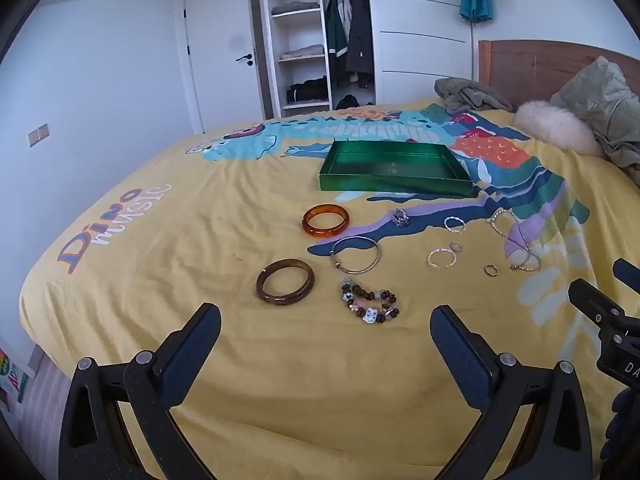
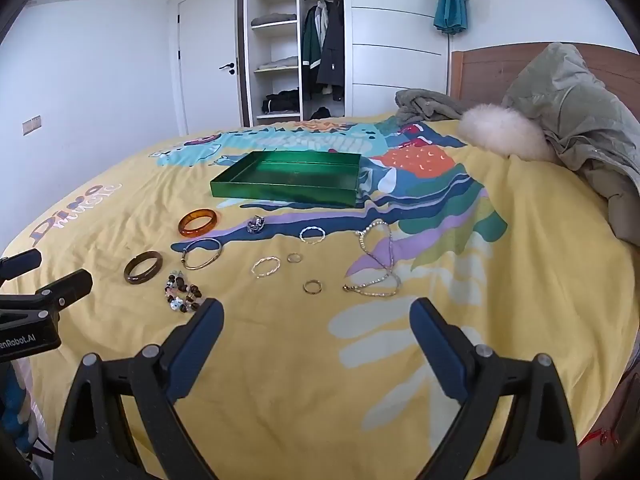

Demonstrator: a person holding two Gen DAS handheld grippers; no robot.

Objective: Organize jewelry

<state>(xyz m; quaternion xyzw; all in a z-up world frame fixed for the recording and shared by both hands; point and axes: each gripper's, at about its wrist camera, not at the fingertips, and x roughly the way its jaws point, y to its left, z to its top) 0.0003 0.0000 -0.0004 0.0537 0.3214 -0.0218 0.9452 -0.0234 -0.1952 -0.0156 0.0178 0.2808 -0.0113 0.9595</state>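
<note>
One green tray sat mid-bed, seemingly empty though its floor was hard to read. Nearer the bed's front edge lay two bangles, a beaded bracelet, chains and small rings. Left tongs and right tongs hovered fully open, holding nothing. Sorting looked unstarted; next, a pick.

On the yellow bedspread we read a printed logo, "Dino" in large striped letters with "music" in white script beside it, near the bed's left edge. In the right wrist view, the body of the left hand-held gripper carries white lettering, cut off at the frame edge: "enRobot.AI". In the left wrist view, the right hand-held gripper shows "DA", then cut off. Book spines on the shelf are too small to read.
</note>
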